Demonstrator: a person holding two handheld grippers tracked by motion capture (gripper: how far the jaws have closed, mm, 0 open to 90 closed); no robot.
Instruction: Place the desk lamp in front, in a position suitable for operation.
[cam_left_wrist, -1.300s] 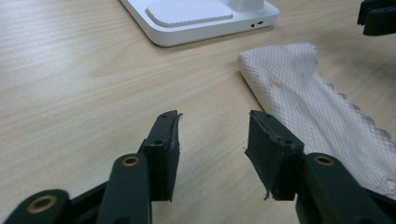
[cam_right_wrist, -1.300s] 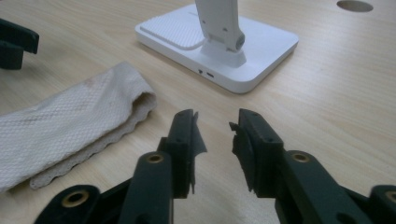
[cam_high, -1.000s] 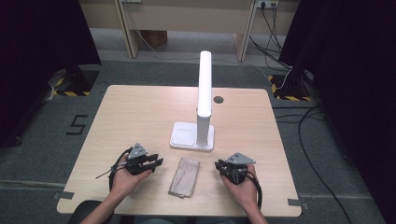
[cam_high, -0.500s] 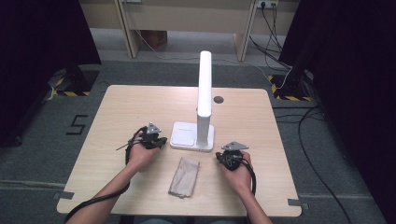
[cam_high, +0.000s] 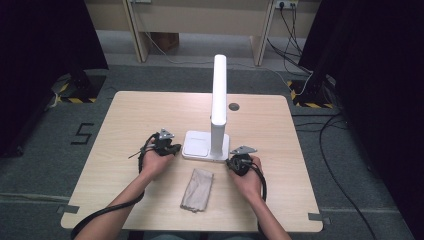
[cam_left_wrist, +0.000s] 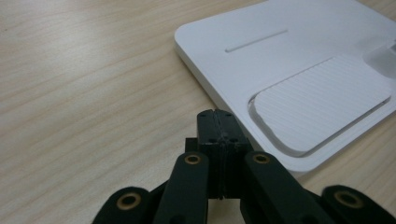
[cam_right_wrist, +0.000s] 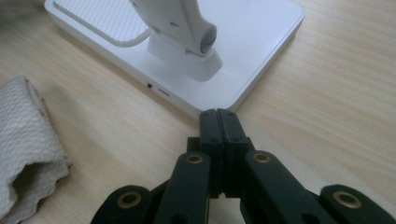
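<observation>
Both hands have advanced to the lamp base (cam_high: 200, 145): left gripper (cam_high: 167, 146) and right gripper (cam_high: 240, 162) (jaws pressed together, empty) flank it.

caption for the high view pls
Shut left gripper and right gripper flank white lamp base; folded cloth lies nearer.

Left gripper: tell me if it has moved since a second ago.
Yes. In the high view the left gripper has moved up the table, away from the near edge, ending beside the white lamp base, jaws shut.
</observation>
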